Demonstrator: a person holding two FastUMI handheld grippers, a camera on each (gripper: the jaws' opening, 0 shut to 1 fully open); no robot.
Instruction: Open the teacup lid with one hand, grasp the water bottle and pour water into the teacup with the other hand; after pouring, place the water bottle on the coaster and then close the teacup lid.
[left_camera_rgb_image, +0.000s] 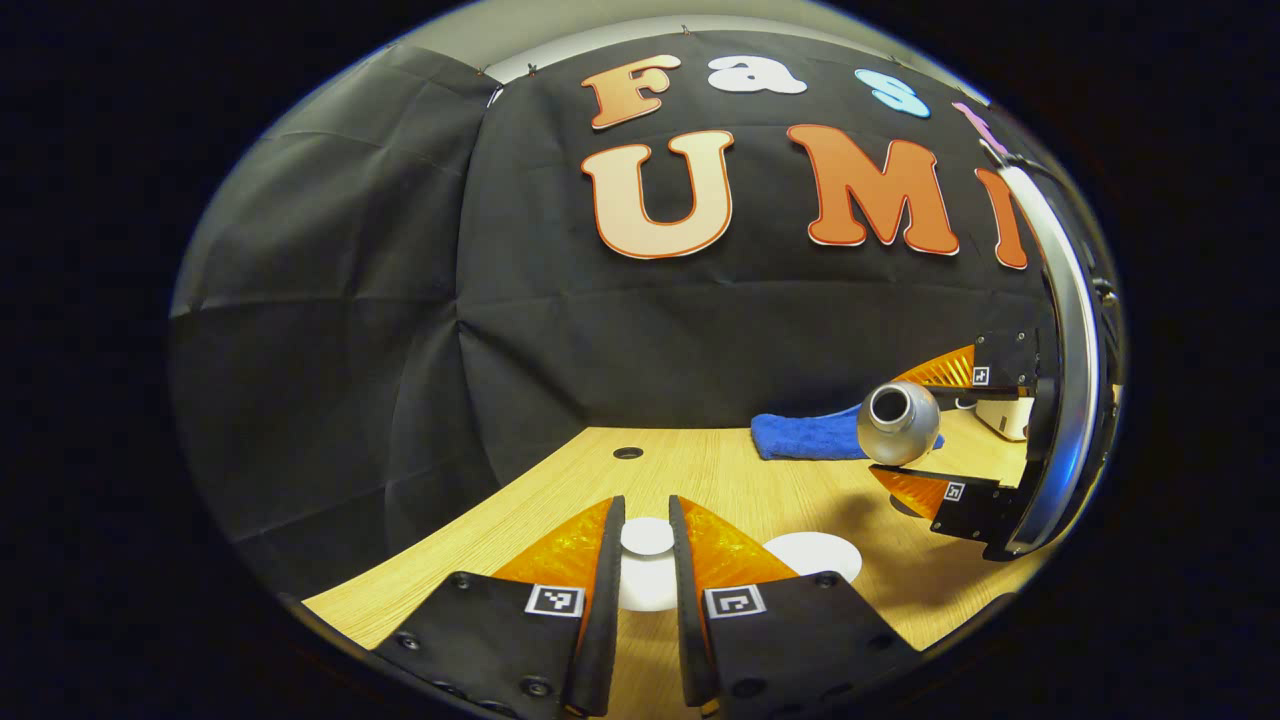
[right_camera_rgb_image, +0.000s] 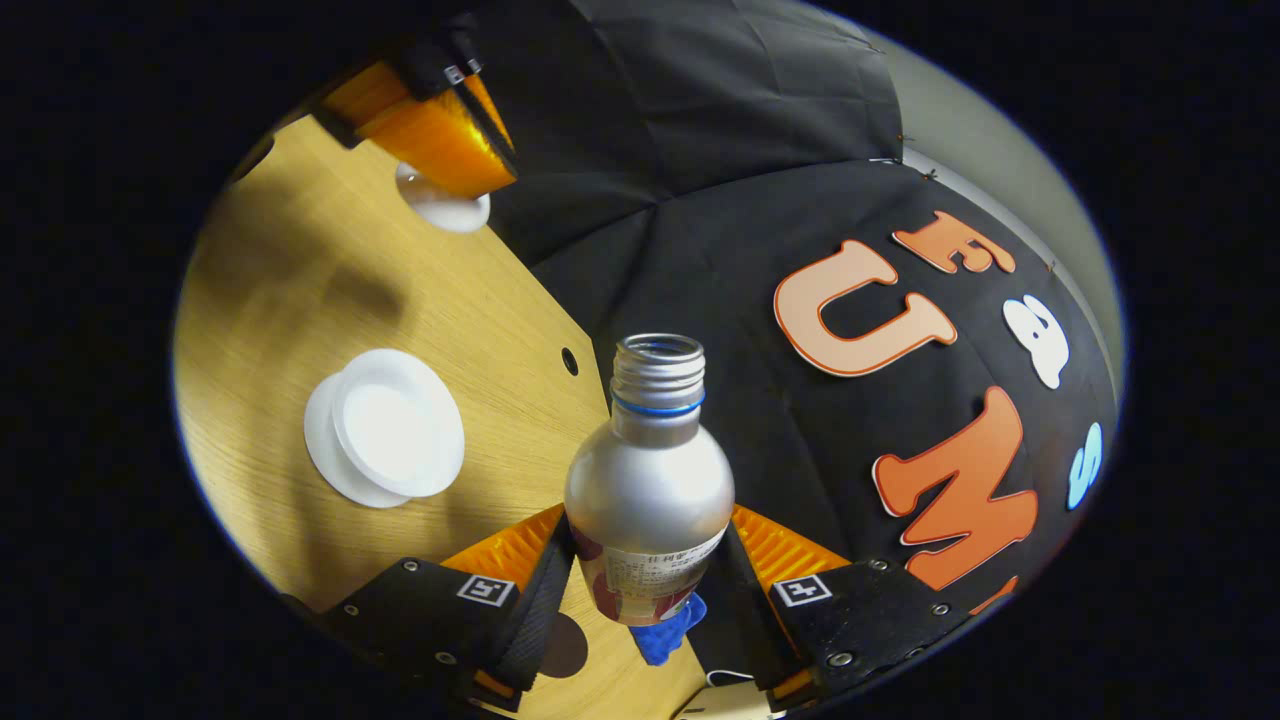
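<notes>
My left gripper (left_camera_rgb_image: 647, 545) is shut on the knob of the white teacup lid (left_camera_rgb_image: 648, 585), which it holds up off the table. In the right gripper view that lid (right_camera_rgb_image: 445, 208) hangs under the left gripper (right_camera_rgb_image: 440, 130), well away from the cup. The open white teacup (right_camera_rgb_image: 390, 425) stands on its saucer on the wooden table; in the left gripper view the teacup (left_camera_rgb_image: 815, 555) lies just right of my fingers. My right gripper (right_camera_rgb_image: 650, 520) is shut on a silver, uncapped water bottle (right_camera_rgb_image: 650, 480). The bottle (left_camera_rgb_image: 897, 422) lies tilted sideways in the air, and no water stream shows.
A blue cloth (left_camera_rgb_image: 808, 435) lies at the back of the table (left_camera_rgb_image: 720, 480) by the black wall. A dark round coaster (right_camera_rgb_image: 563, 645) shows under the right gripper's finger. A pale box (left_camera_rgb_image: 1005, 415) sits at the far right. The tabletop has a small hole (left_camera_rgb_image: 628, 453).
</notes>
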